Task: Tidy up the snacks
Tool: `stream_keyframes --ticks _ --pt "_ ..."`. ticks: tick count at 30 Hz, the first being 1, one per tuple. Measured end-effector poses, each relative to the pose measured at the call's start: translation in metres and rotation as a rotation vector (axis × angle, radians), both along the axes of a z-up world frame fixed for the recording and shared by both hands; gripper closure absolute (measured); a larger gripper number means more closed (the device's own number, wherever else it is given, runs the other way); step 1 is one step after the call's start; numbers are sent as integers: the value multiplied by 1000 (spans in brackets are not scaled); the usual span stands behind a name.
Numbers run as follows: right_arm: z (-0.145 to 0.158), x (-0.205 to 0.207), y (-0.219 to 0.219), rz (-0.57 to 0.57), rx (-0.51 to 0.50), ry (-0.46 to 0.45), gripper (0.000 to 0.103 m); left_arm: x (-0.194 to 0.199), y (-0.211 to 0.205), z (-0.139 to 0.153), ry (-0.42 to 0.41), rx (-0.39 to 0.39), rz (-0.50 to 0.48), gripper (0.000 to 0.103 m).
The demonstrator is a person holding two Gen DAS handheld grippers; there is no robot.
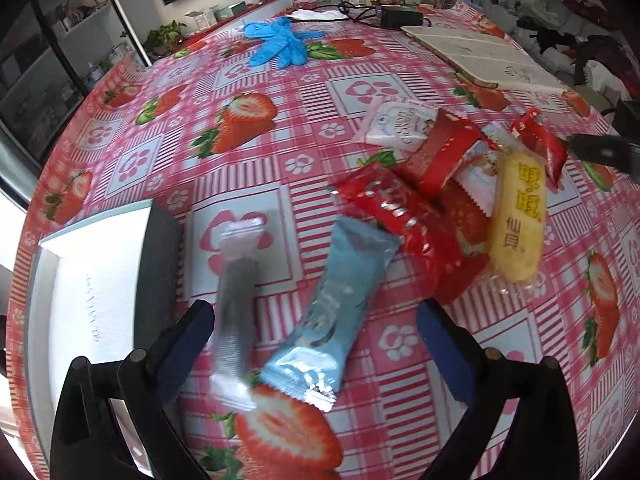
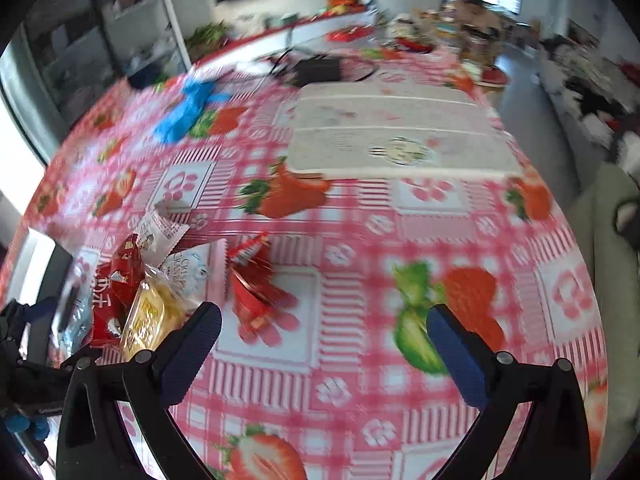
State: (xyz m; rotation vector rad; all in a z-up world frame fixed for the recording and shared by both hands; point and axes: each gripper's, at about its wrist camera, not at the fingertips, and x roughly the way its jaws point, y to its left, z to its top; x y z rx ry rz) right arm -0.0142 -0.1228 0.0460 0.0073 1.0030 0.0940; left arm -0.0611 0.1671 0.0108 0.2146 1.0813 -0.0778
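Broadly, the tabletop (image 1: 256, 92) in its strawberry cloth carries everything. Taking the blue packet (image 1: 340, 304) as landmark: a white box (image 1: 100, 280) sits to its left, a flat board (image 1: 484, 56) far beyond it, blue gloves (image 1: 280, 42) farther back. A red packet (image 1: 404, 224) touches its upper right, a yellow packet (image 1: 518, 216) lies beyond that, and a blurred clear packet (image 1: 236, 304) lies just left. The left hand-held gripper (image 1: 316, 332) hangs over the blue packet, jaws wide apart, touching nothing. The right hand-held gripper (image 2: 324, 328), also spread, hovers right of the pile near a small red packet (image 2: 256, 292).
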Motion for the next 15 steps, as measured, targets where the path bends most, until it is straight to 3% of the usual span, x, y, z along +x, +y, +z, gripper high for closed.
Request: stream_keyframes --ticks 3,4,6,7,8,9,10,15 --pt "-18 24 15 54 4 93 0 -2 -4 1 -10 7 -20 5" --pt "-24 31 18 59 9 120 4 -3 -4 1 -2 -9 -26 11" --pt "-28 32 20 53 32 130 23 -4 -3 3 25 -82 -34 29" --pt "-26 32 19 47 37 125 34 -6 -3 4 35 -122 -38 46" --pt "-26 32 20 51 39 125 61 -8 -5 6 26 -117 -34 59" --pt "-24 31 20 60 38 127 69 -10 -8 6 21 -110 -42 64" --pt "-22 28 19 66 54 135 69 -14 -11 7 18 -115 -45 77" --pt "-24 -17 18 88 102 163 72 -58 -12 7 10 -133 9 78"
